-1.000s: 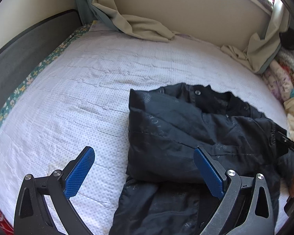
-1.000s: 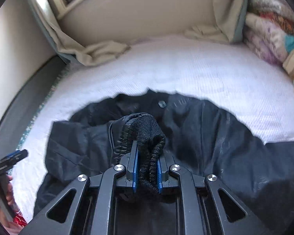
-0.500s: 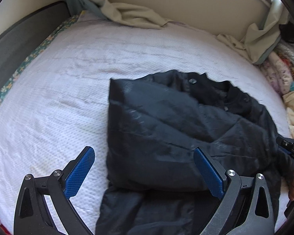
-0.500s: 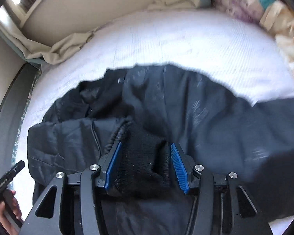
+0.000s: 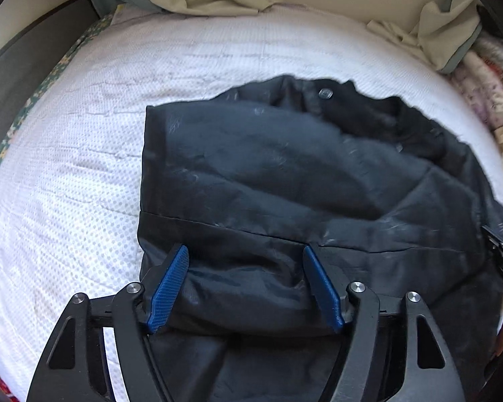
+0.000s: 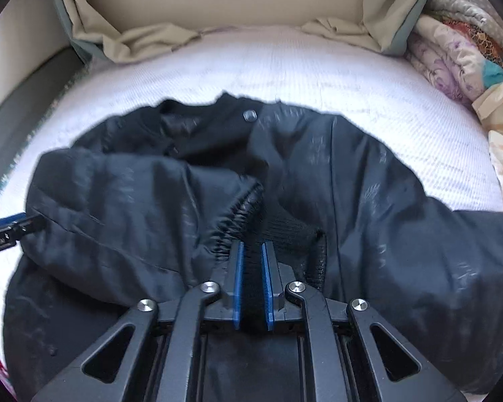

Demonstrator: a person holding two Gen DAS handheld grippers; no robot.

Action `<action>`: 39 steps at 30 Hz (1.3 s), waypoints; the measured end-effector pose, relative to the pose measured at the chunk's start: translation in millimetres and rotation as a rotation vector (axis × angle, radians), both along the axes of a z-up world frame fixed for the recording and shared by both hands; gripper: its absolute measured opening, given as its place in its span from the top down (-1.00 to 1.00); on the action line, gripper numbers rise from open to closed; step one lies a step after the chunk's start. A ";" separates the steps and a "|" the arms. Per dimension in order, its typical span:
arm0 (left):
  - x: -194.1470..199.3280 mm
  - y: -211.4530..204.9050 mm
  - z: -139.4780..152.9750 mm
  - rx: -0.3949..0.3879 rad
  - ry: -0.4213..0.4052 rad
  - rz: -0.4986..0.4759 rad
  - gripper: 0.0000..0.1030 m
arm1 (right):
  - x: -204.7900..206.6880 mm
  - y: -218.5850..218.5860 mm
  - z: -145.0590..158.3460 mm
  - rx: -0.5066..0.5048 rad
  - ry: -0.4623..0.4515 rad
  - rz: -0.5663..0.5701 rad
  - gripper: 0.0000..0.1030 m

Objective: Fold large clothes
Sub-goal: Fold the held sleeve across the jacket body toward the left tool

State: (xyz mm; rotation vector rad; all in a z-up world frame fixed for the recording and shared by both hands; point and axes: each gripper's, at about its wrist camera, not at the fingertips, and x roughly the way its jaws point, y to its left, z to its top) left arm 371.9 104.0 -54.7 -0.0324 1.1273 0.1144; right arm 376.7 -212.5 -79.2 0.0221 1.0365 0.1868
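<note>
A black jacket (image 5: pixel 301 174) lies spread on the white bed cover (image 5: pixel 67 174), collar toward twelve o'clock, with one side panel already laid across its body. The step in hand looks like folding the sleeve inward over the chest.

To do it well, the person should keep the knit cuff (image 6: pixel 285 227) pinched firmly and carry it low and flat across the body, so the sleeve lands without a twist. The slippery shell fabric will probably slide if lifted high. The other tool should pin or gather the lower edge, so the folded panel does not drag along with the sleeve.

The right gripper (image 6: pixel 251 258) points toward twelve o'clock over the middle of the jacket. Its blue pads are nearly together, clamped on the ribbed cuff, with only dark knit showing between them. The gathered sleeve end bunches at about eleven o'clock from the tips.

The left gripper (image 5: pixel 244 268) sits low at six o'clock of its own view, over the jacket's near left part. Its jaws stand partly apart, straddling a puffed fold of fabric. The pads appear to touch the cloth at the sides, but no firm pinch is evident, so it counts as unclosed
</note>
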 end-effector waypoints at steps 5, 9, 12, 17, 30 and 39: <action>3.2 -0.5 -18.4 0.044 0.019 -0.018 -0.45 | 3.4 0.8 -24.6 -0.005 0.058 0.001 0.89; 7.9 6.6 -27.1 0.002 0.023 -0.006 -0.49 | 6.6 -2.7 -35.4 0.025 0.063 -0.006 0.91; 10.0 11.9 -33.3 -0.021 0.015 -0.001 -0.52 | 6.3 -3.4 -41.3 0.025 0.047 -0.002 0.98; 7.0 12.1 -42.7 -0.023 -0.018 0.000 -0.52 | 1.3 -1.0 -47.4 0.008 0.004 0.003 1.00; -2.2 -8.3 -16.9 0.075 -0.046 0.006 -0.83 | 6.0 -19.2 -26.9 0.142 0.079 -0.073 0.93; -22.4 -25.5 25.0 0.074 -0.134 -0.036 -0.91 | -12.9 -33.7 41.1 0.149 -0.066 -0.101 0.12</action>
